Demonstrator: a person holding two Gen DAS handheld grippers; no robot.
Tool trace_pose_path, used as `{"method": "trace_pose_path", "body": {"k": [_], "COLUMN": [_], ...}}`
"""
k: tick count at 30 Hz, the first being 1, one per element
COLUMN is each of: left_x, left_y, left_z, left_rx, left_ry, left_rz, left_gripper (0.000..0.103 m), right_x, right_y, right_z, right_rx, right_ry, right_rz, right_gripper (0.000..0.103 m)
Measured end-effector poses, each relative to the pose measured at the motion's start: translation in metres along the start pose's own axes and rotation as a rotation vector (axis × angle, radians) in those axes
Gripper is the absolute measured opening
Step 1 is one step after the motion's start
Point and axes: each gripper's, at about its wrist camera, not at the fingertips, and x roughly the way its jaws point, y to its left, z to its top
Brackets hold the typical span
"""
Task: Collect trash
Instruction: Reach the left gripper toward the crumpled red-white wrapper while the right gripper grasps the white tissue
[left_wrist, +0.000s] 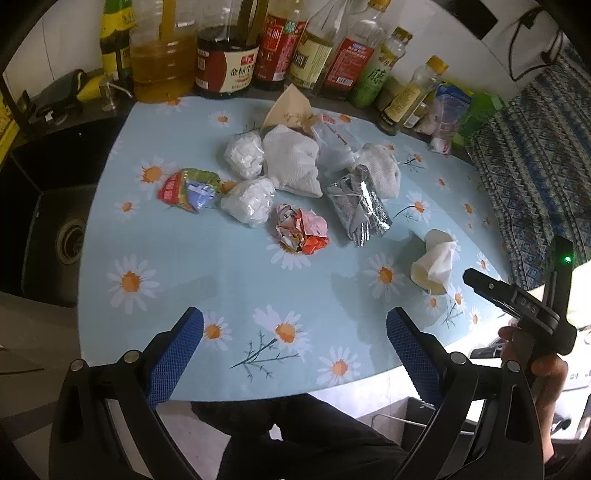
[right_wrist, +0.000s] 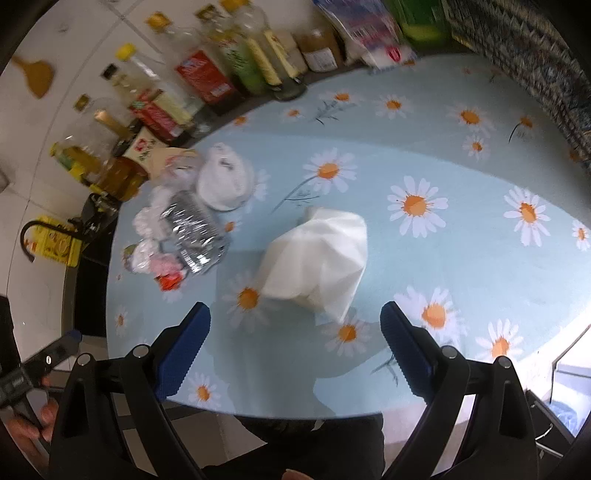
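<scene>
Trash lies scattered on a daisy-print tablecloth (left_wrist: 221, 280). A crumpled white tissue (right_wrist: 317, 254) sits just ahead of my right gripper (right_wrist: 295, 321), which is open with nothing between its blue pads. Also on the cloth are a silver foil wrapper (left_wrist: 356, 205), a crumpled pink and orange wrapper (left_wrist: 301, 229), two clear bags of white bits (left_wrist: 248, 201), a white cloth pouch (left_wrist: 293, 162) and a red and green packet (left_wrist: 186, 190). My left gripper (left_wrist: 295, 326) is open over the cloth's near edge, short of the pile. In the left wrist view, the same tissue (left_wrist: 436, 266) lies at the right.
A row of oil and sauce bottles (left_wrist: 229, 48) lines the back edge of the table. A dark sink (left_wrist: 66, 240) lies to the left. A patterned blue fabric (left_wrist: 535, 177) covers the right side. A hand holding the other gripper's handle (left_wrist: 528, 306) shows at the right.
</scene>
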Motion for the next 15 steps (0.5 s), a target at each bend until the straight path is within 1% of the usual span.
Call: {"method": "trace_pose_path", "body": {"k": [5,10,12,15], "left_x": [0.019,0.032,0.035,0.039], "left_y": [-0.002,-0.003,-0.004,-0.004], "left_z": [0.007,0.012,0.013,0.016], "left_rx": [-0.034,-0.059,-0.061,-0.065], "left_ry": [0.035,0.068,0.070,0.074], "left_rz": [0.009,0.018,0.018,0.016], "left_gripper": [0.096,0.096,0.096,0.096], "right_x": [0.027,0.050,0.056,0.061], "right_y": [-0.010,-0.014,-0.016,-0.016], "right_z": [0.022,0.033,0.036,0.038], "right_rx": [0.024,0.058,0.065,0.072], "right_ry": [0.057,0.121,0.141,0.159], "right_rz": [0.002,0.008,0.007,0.016], "right_gripper": [0.092,0.092,0.085,0.084]}}
